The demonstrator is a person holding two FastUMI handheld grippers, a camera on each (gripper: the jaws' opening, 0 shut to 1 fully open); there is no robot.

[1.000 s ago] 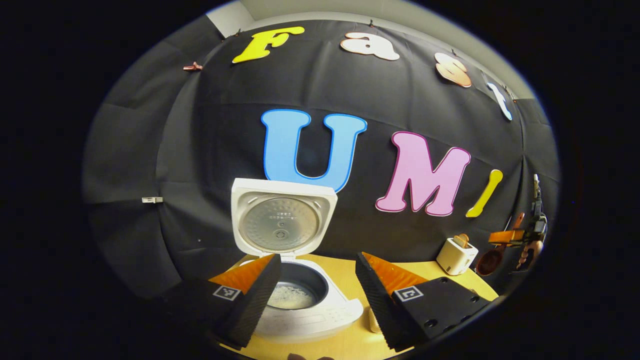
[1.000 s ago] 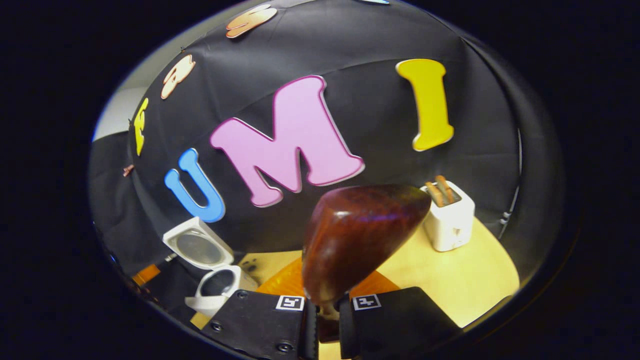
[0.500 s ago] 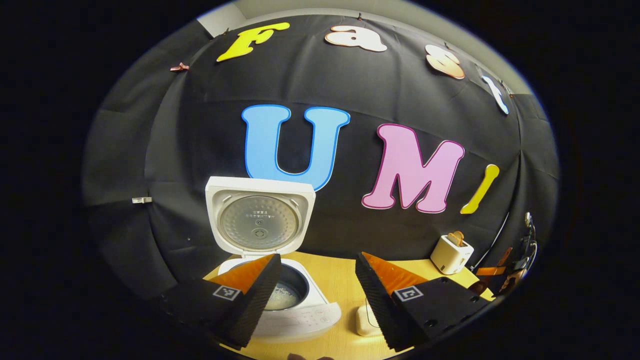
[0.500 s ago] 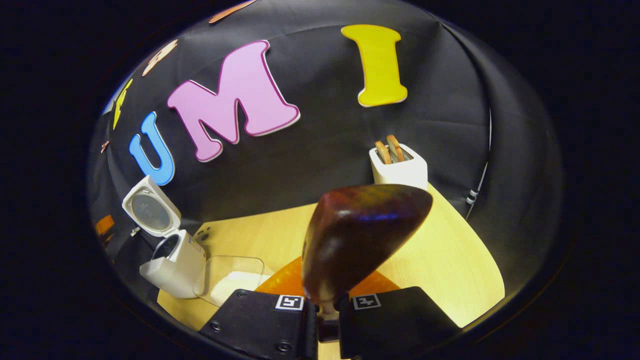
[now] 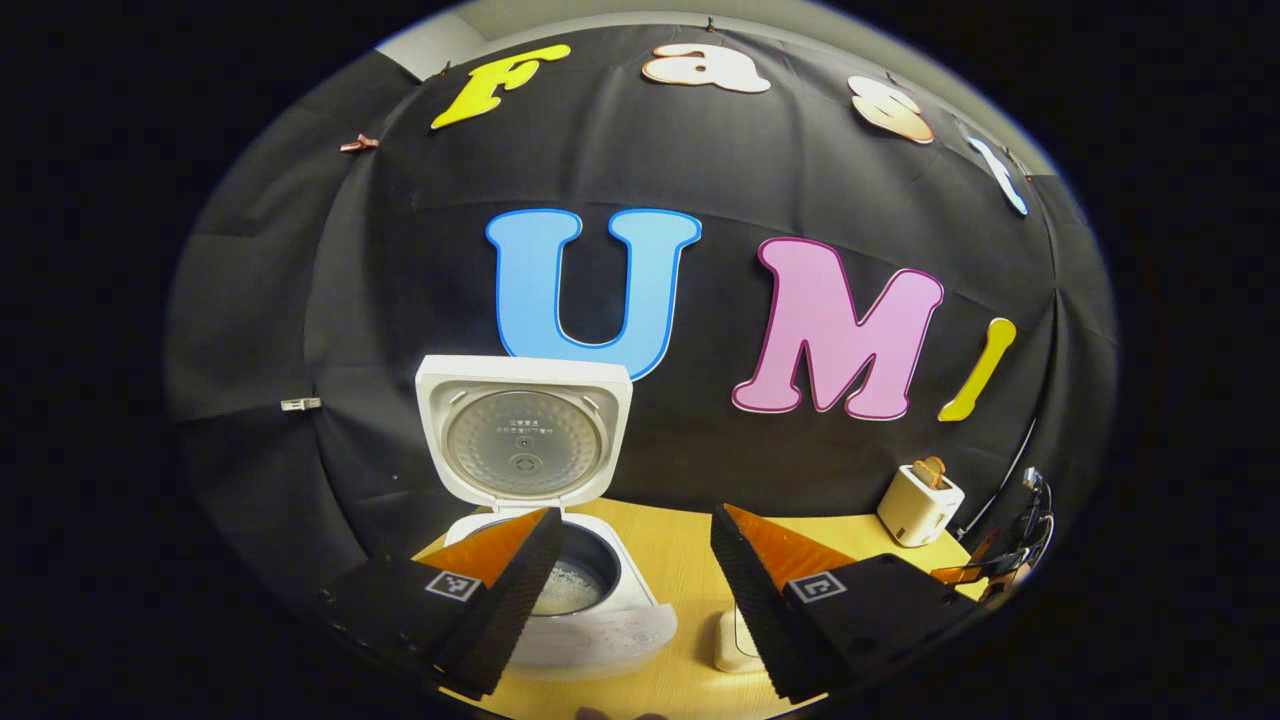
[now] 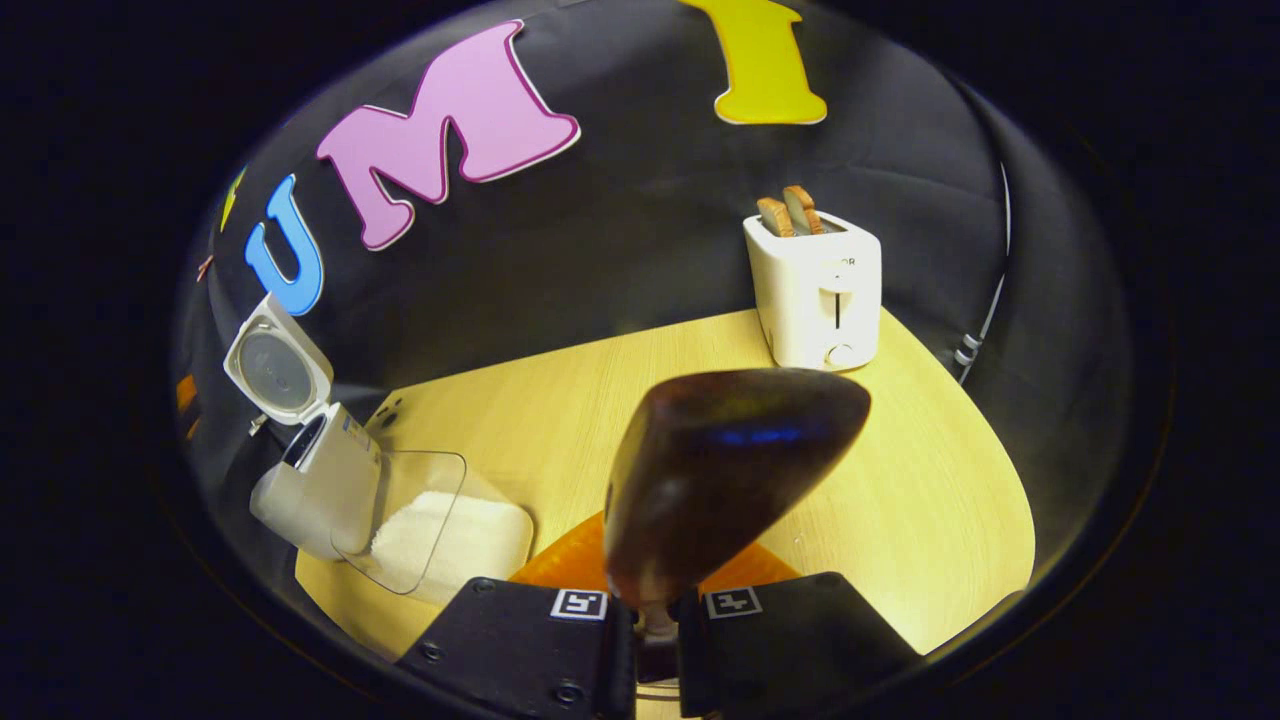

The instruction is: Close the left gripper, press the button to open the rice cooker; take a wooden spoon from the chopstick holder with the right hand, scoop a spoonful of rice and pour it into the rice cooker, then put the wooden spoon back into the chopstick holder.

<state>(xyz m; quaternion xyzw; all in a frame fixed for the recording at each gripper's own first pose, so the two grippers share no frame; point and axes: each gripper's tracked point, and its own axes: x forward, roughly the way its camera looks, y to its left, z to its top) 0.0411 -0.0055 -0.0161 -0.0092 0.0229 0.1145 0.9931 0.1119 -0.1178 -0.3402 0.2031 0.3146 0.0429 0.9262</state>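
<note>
Gripping the dark brown wooden spoon, your right hand-held gripper hangs right of the white rice cooker, lid up, beside the clear rice tray. Your left hand-held gripper hovers wide apart before the cooker.

Count: one rice cooker, lid up; one wooden spoon; one clear container of rice; one toaster holding two toast slices; one table; two grippers.
</note>
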